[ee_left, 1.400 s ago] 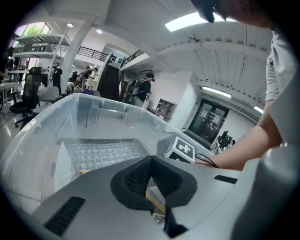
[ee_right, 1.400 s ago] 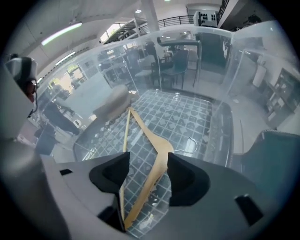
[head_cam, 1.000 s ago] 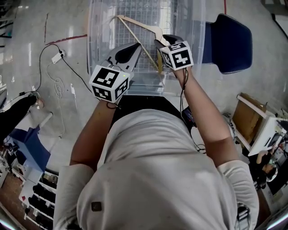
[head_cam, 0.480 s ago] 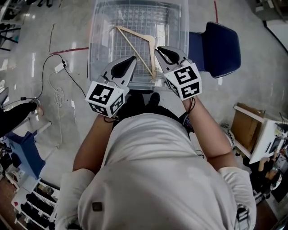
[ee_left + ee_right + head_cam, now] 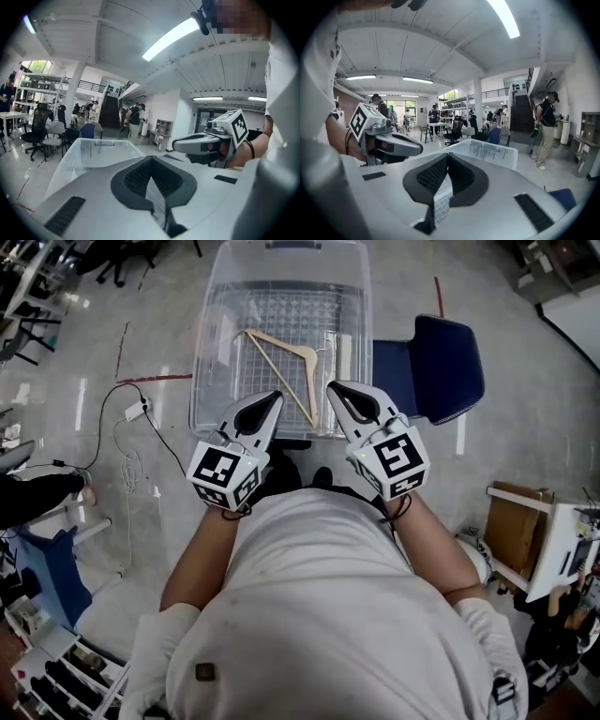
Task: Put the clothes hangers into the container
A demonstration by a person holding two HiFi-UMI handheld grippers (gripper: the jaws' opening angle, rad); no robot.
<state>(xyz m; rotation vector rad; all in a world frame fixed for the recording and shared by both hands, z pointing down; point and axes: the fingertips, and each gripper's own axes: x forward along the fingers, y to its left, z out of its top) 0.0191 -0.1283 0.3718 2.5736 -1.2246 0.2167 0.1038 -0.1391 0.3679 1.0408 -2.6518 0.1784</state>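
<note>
Hanger (image 5: 279, 341) lies flat on the grid bottom of the clear container (image 5: 208, 352), toward its middle, with neither gripper touching it.

Change: a second ago the right gripper (image 5: 337, 392) reached over the near wall, close beside the hanger's near end, with its jaws apart. It now sits back at the near rim, clear of the hanger. Its jaws are brought fully together, with nothing between the pads. The left gripper (image 5: 270, 401) has drawn back alongside it, jaws likewise together and empty. Both point across the container, side by side but apart.

Reading: the release looks done, so this hanger counts as placed. No other hanger shows outside the container, so either the job is finished or the next one is out of view.

Count:
- hangers: one, wooden, inside the container
- containers: one, no lid on it
- grippers: two, both closed on nothing
- blue chair (image 5: 441, 357): one, just beside the container's right wall
- pale strip along the inner right wall: one, cannot tell what it is
</note>
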